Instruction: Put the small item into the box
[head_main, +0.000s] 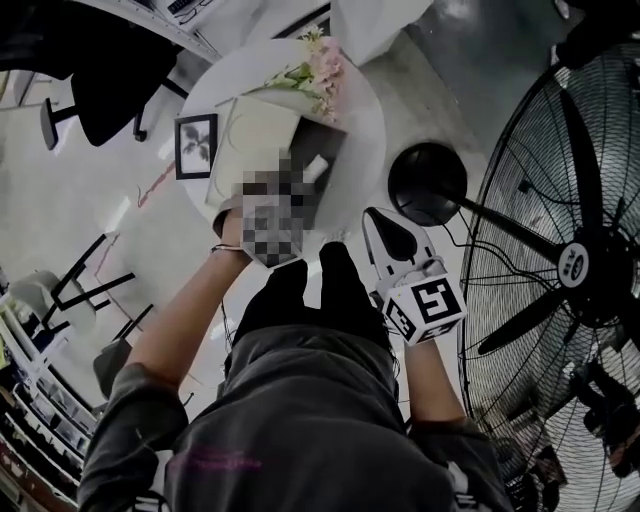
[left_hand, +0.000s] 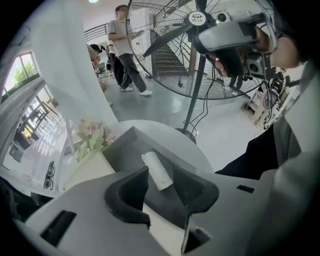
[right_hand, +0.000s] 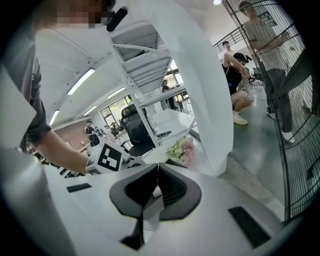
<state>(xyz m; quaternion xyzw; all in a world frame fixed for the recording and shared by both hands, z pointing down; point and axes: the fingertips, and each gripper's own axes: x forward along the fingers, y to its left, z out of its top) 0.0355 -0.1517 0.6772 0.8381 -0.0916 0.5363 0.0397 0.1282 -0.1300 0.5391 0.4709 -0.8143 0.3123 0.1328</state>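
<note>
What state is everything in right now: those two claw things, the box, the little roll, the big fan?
Left gripper: open, over the box, holding nothing.
Right gripper: shut, held aside.
Box: open.
Roll: lying inside the box.
Fan: blades still.

Box (left_hand: 125, 143) largely hidden behind left tongs (left_hand: 160, 171), fan (head_main: 578, 262) cut off at right edge, framed print (head_main: 196, 145) perhaps a leaf.

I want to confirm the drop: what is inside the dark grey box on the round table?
A small white roll lies on the dark floor of the box, beyond the open left gripper. The gripper's body covers the box's near part, so anything there is hidden.
</note>
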